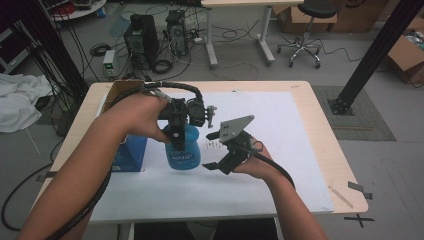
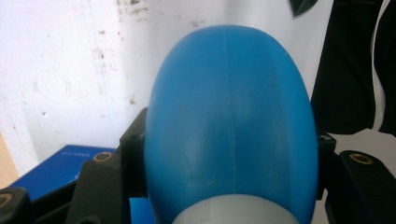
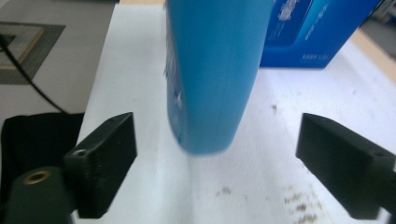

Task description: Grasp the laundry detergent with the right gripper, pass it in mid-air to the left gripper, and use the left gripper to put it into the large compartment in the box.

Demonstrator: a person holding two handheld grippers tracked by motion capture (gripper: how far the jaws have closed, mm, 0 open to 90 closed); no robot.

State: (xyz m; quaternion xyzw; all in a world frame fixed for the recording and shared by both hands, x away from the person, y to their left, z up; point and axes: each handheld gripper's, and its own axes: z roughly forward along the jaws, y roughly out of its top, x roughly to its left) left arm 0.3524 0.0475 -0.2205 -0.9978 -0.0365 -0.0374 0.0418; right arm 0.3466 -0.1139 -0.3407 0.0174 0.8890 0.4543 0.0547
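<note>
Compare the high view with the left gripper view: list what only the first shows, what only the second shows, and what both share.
Only the high view: both forearms, the right gripper with its jaws apart beside the bottle, the wooden table edge, and the floor with computers and a stool.

Only the left gripper view: a close look at the bottle's seam and the pale part at its near end, with the left gripper clamping it from both sides.

Both: the blue bottle, the blue box, and the white sheet.

left claw (image 1: pixel 176 134): black, ribbed black cable, brass screw holes | right claw (image 1: pixel 214 150): black block-shaped jaws, grey three-cornered plate with holes, thin black cable | forearms: bare, no sleeves
</note>
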